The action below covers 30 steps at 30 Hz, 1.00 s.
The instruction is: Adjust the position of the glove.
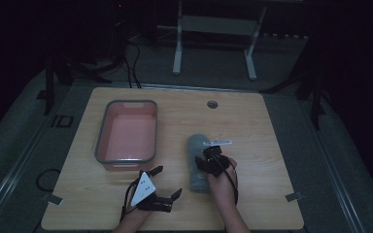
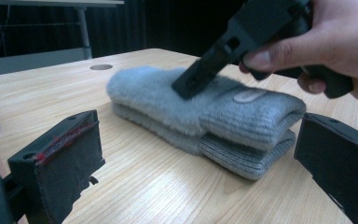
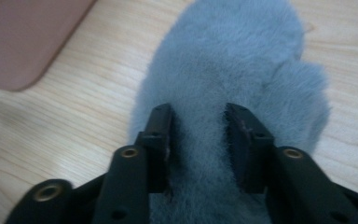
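The grey mittens [image 1: 198, 162] lie stacked on the table [image 1: 252, 126], beside the pink tub [image 1: 126, 133]. The right gripper [image 3: 198, 123] pokes its partly spread jaws into the top one's fluff, likely to grab it. The left gripper [image 1: 167, 182] waits nearby, jaws wide apart and holding nothing.

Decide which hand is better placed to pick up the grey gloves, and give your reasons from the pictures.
The right. The right gripper is already down on the gloves, its jaws parted with the fluffy pile between them. The left gripper lies open on the table, apart from the gloves, nearer the pink tub.
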### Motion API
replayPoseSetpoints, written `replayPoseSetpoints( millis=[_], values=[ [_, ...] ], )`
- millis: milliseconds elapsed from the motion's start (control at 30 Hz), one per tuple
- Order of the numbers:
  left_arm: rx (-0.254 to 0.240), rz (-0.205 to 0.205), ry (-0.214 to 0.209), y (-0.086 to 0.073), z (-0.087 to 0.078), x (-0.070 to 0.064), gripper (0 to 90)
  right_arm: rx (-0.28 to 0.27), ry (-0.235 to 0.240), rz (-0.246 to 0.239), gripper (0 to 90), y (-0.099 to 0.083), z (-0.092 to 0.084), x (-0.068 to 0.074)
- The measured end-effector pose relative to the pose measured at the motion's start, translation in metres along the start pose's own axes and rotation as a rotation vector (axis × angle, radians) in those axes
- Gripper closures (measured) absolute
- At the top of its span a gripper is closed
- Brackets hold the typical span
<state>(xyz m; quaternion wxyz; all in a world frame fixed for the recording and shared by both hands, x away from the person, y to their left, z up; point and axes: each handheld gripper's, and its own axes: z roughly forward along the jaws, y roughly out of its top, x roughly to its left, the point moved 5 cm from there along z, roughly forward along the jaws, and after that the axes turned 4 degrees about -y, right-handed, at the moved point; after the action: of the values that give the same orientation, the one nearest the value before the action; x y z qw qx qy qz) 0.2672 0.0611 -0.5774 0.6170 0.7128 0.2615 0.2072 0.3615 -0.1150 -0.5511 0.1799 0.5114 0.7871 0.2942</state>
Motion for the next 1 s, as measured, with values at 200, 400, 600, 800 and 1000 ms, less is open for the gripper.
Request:
replayPoseSetpoints(
  millis=[200, 400, 600, 800, 1000],
  values=[
    [0.0, 0.001, 0.0, 0.0, 0.0, 0.0, 1.0, -0.011, -0.009, 0.012, 53.7, -0.007, 0.005, -0.005],
    [0.002, -0.004, 0.001, 0.0, 0.0, 0.0, 1.0, -0.023, 0.011, 0.016, 47.9, -0.007, 0.005, -0.005],
    [0.067, -0.041, 0.002, -0.001, 0.004, 0.002, 1.0, -0.068, 0.073, 0.008, 31.3, -0.003, -0.013, -0.007],
    [0.113, -0.049, 0.013, 0.005, 0.006, 0.002, 1.0, -0.123, 0.165, -0.008, 13.8, -0.004, -0.038, -0.028],
    [0.145, -0.085, -0.029, 0.022, 0.012, 0.004, 1.1, -0.155, 0.143, -0.074, 14.6, -0.009, -0.042, -0.05]
  ],
)
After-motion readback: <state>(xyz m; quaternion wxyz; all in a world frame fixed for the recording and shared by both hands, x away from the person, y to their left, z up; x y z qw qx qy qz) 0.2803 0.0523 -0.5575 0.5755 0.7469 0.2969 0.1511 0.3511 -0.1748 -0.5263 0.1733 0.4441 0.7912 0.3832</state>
